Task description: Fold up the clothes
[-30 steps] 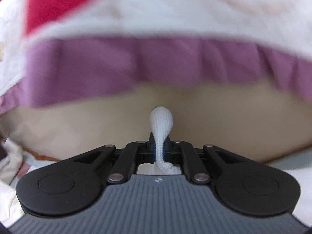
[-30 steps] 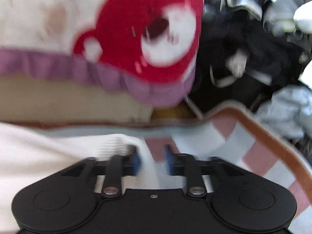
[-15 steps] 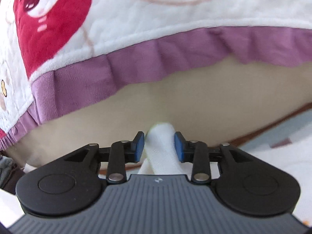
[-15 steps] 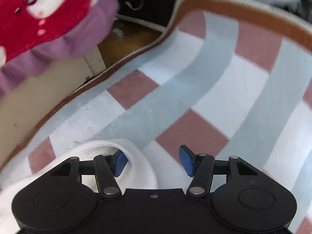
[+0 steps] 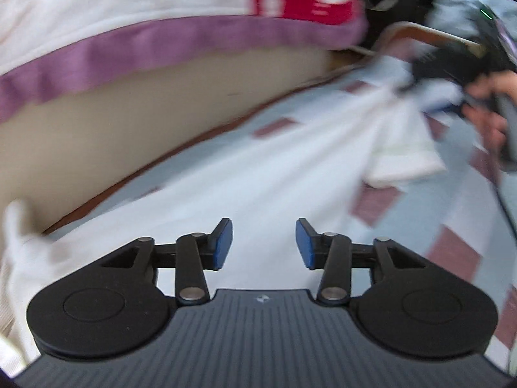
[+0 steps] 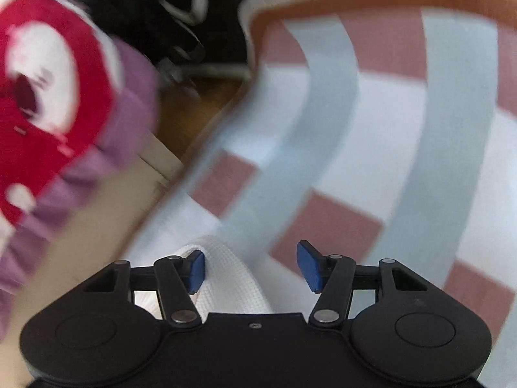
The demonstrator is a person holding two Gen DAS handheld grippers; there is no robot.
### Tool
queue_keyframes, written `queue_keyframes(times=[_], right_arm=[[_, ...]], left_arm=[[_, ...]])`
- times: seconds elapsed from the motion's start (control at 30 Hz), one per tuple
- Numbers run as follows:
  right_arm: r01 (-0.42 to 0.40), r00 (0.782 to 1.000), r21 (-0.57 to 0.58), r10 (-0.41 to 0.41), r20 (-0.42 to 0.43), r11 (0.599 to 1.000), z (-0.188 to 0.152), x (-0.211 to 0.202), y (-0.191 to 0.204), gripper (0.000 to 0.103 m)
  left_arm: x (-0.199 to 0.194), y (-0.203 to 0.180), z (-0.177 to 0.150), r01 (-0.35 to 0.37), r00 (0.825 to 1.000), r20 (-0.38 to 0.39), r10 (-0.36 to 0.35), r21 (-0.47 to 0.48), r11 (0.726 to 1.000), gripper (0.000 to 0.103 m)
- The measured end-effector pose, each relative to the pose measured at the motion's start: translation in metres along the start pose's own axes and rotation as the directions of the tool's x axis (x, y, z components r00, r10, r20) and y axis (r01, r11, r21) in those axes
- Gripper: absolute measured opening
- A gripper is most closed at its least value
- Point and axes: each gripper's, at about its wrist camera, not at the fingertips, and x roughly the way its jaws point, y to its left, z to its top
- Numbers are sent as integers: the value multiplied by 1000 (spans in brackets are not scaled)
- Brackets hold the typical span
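Both claws free over the white garment (image 5: 265, 174)

My left claw (image 5: 264, 242), just opening, and right claw (image 6: 250, 266) gape empty; it's soft, limp knit, so I'd pinch its ribbed edge.

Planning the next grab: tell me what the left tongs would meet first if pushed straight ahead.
Most likely the white garment spread on the checked mat. The left tongs, which have just been opening, are empty and angle down onto it. The picture is blurred, so depth is uncertain.
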Motion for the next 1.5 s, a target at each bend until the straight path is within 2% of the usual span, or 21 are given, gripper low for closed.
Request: queue_keyframes(times=[0.1,0.13,0.3,0.37,0.43,0.53,0.63,0.73,0.9,1.07,1.13,1.17,1.2,1.27,1.3,1.33,1.37,1.4,1.43,1.47,1.5], right_arm=[[119,992,-45,-117,51,992,-2,5,8,62],[109,993,-34,-108,40,993,-2,6,8,62],[136,974,38,-140,178,990,4,-21,5,62],[108,990,75,-114,85,991,10,-24,-1,63],[23,999,163,-17,-34,986,10,-30,-11,64],[-85,977,295,138,-163,952,-17,-42,-26,66],[-83,965,369,167,-201,926,-43,-47,-35,66],[-77,960,431,184,-213,899,-50,-37,-41,66],[-12,958,283,92,-271,959,-56,-19,-14,67],[7,971,114,21,-238,993,-50,-4,15,70],[27,974,-30,-33,-222,999,-48,0,26,53],[46,974,-94,-66,-215,994,-48,0,30,18],[49,977,-117,-72,-200,992,-46,-2,30,7],[59,987,-142,-79,-137,988,-35,-14,22,6],[122,991,-201,-131,-36,972,-29,-26,21,6],[205,978,-266,-189,85,942,-23,-38,22,6],[293,949,-318,-234,209,902,-18,-50,23,6],[382,905,-356,-267,332,853,-12,-62,24,6],[447,865,-340,-304,399,827,-7,-66,17,8],[485,843,-290,-352,407,825,-3,-65,6,12],[502,834,-226,-397,384,835,2,-62,-6,13]], left_arm=[[16,-6,-1,14,999,-51,-15,-8,1000,49],[16,-7,-4,7,998,-62,-8,-11,1000,49],[6,2,-22,-35,995,-93,31,-44,998,49],[17,10,-14,-16,996,-86,9,-81,997,49],[25,15,-7,9,997,-70,-17,-110,994,49],[35,10,1,28,999,-41,-32,-99,995,49],[45,4,10,27,999,-23,-29,-81,996,50],[46,6,6,13,999,-36,-17,-103,995,50],[46,12,2,7,999,-39,-11,-119,993,50],[48,13,2,4,999,-43,-10,-123,992,50],[49,13,2,1,999,-45,-6,-117,993,50],[49,13,1,-1,999,-47,-5,-114,994,50],[49,13,1,-2,999,-50,-3,-111,994,50],[48,14,-1,6,999,-46,-12,-111,994,51],[47,14,-2,11,999,-41,-16,-111,994,52],[46,14,-3,15,999,-44,-20,-107,994,54],[45,14,-4,19,999,-48,-24,-103,995,54],[45,15,-5,22,998,-53,-27,-98,995,55],[44,15,-6,26,998,-57,-31,-94,995,55],[43,16,-6,29,997,-62,-35,-90,996,55],[42,16,-7,33,997,-66,-39,-85,996,55]])
